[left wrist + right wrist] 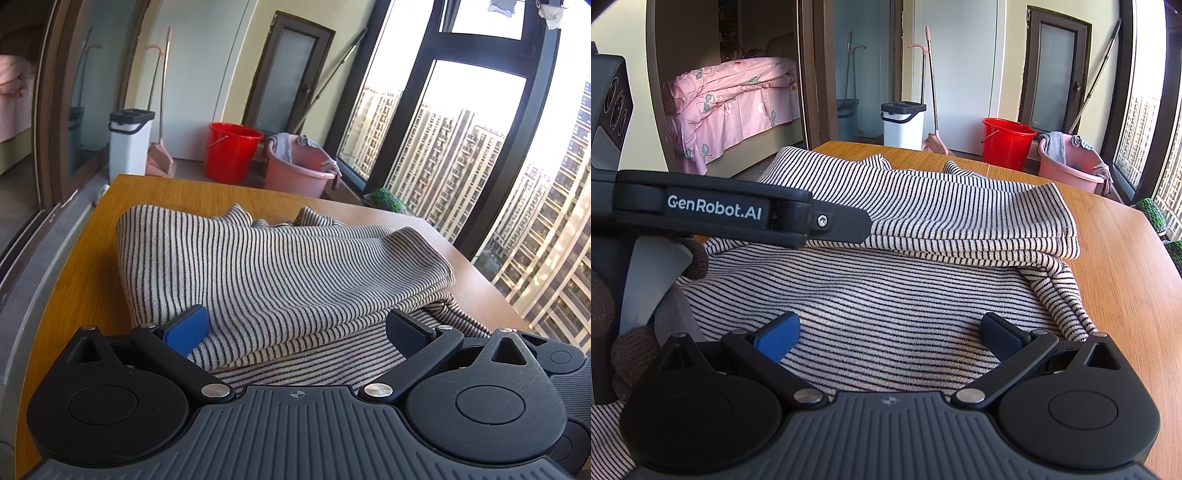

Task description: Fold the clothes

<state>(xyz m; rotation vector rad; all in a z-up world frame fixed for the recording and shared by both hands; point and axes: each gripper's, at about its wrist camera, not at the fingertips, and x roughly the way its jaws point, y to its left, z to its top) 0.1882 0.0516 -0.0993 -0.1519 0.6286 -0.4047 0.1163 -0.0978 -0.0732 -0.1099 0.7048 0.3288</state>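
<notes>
Both ribbed claws, left [295, 330] and right [888, 334], gape wide, empty, over soft striped knit [280, 273].

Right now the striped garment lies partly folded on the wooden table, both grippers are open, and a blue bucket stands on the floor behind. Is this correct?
Not quite: the bucket is red, not blue, as the right wrist view shows. The striped garment does lie partly folded on the wooden table, and the left gripper and right gripper are both open.

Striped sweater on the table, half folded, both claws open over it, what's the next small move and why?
Probably lower the right claw and close it on the sweater layer beneath it. Both claws are open and hold nothing, and the near part lies flat and unfolded below the folded stack.
</notes>
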